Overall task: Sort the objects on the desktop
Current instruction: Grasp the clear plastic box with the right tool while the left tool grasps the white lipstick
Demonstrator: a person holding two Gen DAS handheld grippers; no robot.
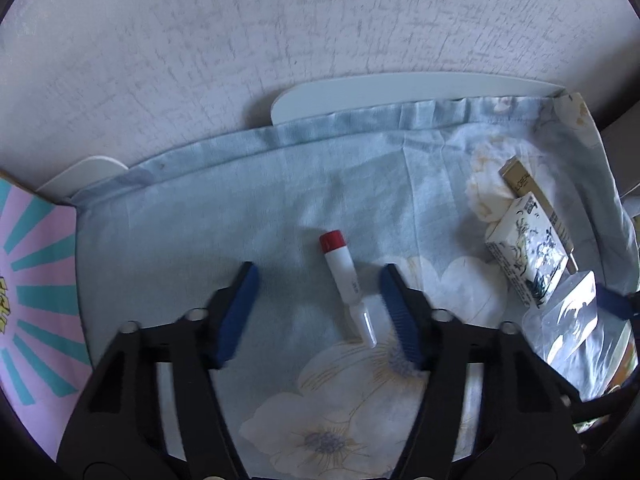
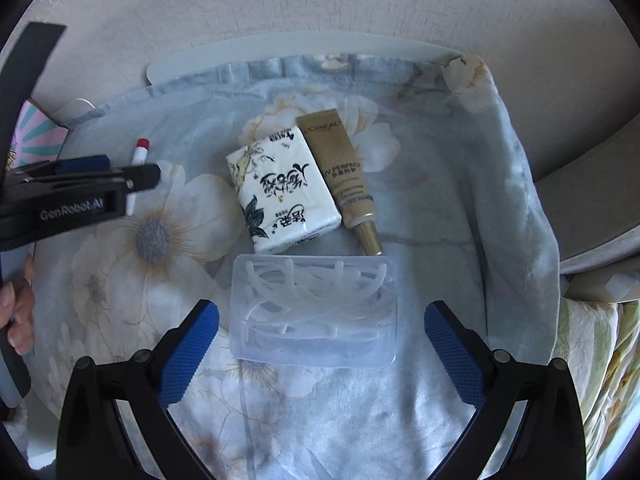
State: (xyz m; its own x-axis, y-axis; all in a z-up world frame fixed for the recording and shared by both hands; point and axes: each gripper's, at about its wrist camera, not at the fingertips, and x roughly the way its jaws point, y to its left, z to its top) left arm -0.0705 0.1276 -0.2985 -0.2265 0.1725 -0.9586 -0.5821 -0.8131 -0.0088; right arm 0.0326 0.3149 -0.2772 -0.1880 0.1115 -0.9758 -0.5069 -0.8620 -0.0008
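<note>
Blue pads on your left claw [image 1: 316,312] point steeply down over the red-capped white tube [image 1: 347,286]; it lies between them, right pad just beside its clear end, left pad apart, nothing gripped. Your right claw [image 2: 320,340] also points down, jaws wide either side of the clear plastic box [image 2: 314,312], pads not touching it. A hand [image 2: 18,320] shows at the left edge of the right view.

Surface: pale blue floral cloth [image 1: 280,208] over a white table [image 1: 400,88], textured grey wall behind.

Around: tissue pack [image 2: 282,196] touching the gold cream tube [image 2: 344,176], both just beyond the box. Pink-and-teal striped box [image 1: 36,292] at the cloth's left edge. Nothing blocks either claw.
</note>
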